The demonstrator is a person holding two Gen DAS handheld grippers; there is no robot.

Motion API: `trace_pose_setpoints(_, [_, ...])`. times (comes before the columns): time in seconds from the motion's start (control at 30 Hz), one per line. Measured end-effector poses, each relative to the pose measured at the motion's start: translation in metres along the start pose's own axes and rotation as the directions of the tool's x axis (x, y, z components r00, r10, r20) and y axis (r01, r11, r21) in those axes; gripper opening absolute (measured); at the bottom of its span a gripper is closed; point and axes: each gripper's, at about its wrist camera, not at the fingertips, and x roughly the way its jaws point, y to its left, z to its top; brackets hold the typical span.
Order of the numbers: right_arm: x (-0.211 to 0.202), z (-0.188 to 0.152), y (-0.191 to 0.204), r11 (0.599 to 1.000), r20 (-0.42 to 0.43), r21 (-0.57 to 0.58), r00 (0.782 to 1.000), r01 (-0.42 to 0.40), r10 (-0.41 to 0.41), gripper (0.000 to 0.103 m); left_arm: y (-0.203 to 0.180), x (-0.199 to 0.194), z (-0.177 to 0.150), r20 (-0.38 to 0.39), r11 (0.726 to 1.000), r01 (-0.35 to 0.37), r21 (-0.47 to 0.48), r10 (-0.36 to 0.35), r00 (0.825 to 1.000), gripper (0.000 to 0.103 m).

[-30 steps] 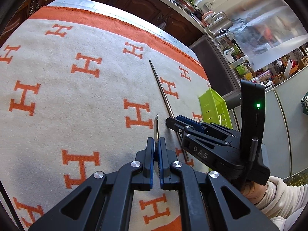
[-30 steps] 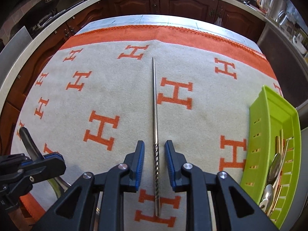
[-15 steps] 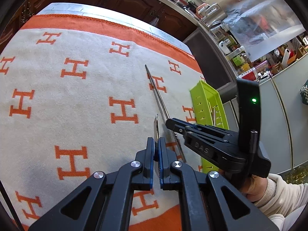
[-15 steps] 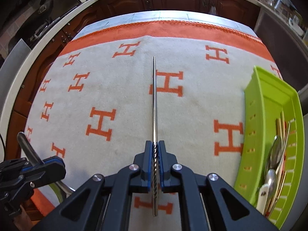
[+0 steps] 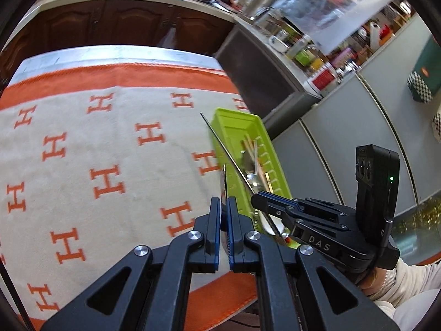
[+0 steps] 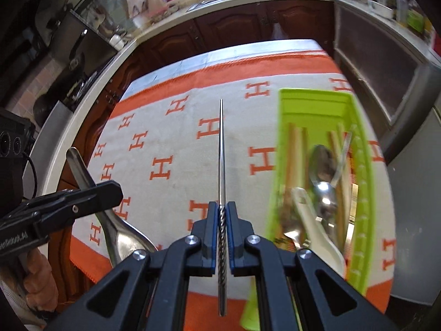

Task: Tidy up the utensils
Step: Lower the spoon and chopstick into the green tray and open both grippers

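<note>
Kitchen, tabletop (image 6: 193, 63) under cream blanket (image 6: 176, 149) with orange H marks. Right tongs (image 6: 222, 220) clamped on twisted metal chopstick (image 6: 221, 151), held above blanket, just left of green tray (image 6: 358, 127) holding spoons, chopsticks. Left tongs (image 5: 223, 215) clamped on spoon (image 6: 118, 231) handle, bowl toward camera.

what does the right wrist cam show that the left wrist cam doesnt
Only the right wrist view shows the spoon held by the left gripper as a spoon, bowl and handle both visible; the left wrist view gives only a thin metal edge between its own fingers. Only the left wrist view shows the right gripper from outside, with its camera block. Both show the metal chopstick clamped in the right gripper, the green tray of utensils and the H-patterned cloth.
</note>
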Motion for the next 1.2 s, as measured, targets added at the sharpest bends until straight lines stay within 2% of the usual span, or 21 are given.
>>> trace_pose_setpoints(0.23, [-0.038, -0.019, -0.067, 0.988, 0.059, 0.137, 0.995, 0.069, -0.078, 0.005, -0.053, 0.035, 0.016, -0.078, 0.994, 0.016, 0.113, -0.007, 0.997, 0.002])
trace_pose_setpoints(0.37, [-0.048, -0.029, -0.094, 0.975, 0.071, 0.207, 0.993, 0.081, -0.097, 0.005, -0.074, 0.063, 0.021, -0.152, 0.985, 0.02, 0.172, 0.007, 0.988, 0.002])
trace_pose_setpoints(0.6, [-0.049, -0.036, -0.109, 0.967, 0.084, 0.246, 0.992, 0.066, -0.089, 0.005, -0.1, 0.111, 0.021, -0.266, 0.961, -0.011, 0.275, 0.087, 0.96, 0.002])
trace_pose_setpoints(0.77, [-0.042, -0.034, -0.113, 0.966, 0.076, 0.251, 0.994, 0.058, -0.079, 0.006, -0.108, 0.129, 0.021, -0.276, 0.945, -0.052, 0.323, 0.146, 0.95, 0.003])
trace_pose_setpoints(0.83, [-0.038, -0.032, -0.113, 0.968, 0.069, 0.245, 0.995, 0.055, -0.074, 0.006, -0.109, 0.133, 0.022, -0.264, 0.94, -0.079, 0.331, 0.173, 0.949, 0.008])
trace_pose_setpoints(0.9, [-0.033, -0.03, -0.113, 0.969, 0.051, 0.243, 0.997, 0.051, -0.065, 0.006, -0.107, 0.132, 0.024, -0.24, 0.937, -0.117, 0.328, 0.202, 0.95, 0.036])
trace_pose_setpoints(0.97, [-0.026, -0.028, -0.114, 0.968, 0.021, 0.245, 0.998, 0.06, -0.067, 0.006, -0.106, 0.13, 0.026, -0.211, 0.938, -0.146, 0.314, 0.219, 0.953, 0.048])
trace_pose_setpoints(1.1, [-0.021, -0.027, -0.115, 0.966, 0.005, 0.253, 0.999, 0.05, -0.053, 0.007, -0.1, 0.121, 0.031, -0.177, 0.95, -0.163, 0.268, 0.215, 0.961, 0.062])
trace_pose_setpoints(1.2, [-0.02, -0.028, -0.117, 0.966, -0.001, 0.254, 0.999, 0.046, -0.048, 0.007, -0.098, 0.118, 0.032, -0.161, 0.952, -0.184, 0.247, 0.227, 0.961, 0.067])
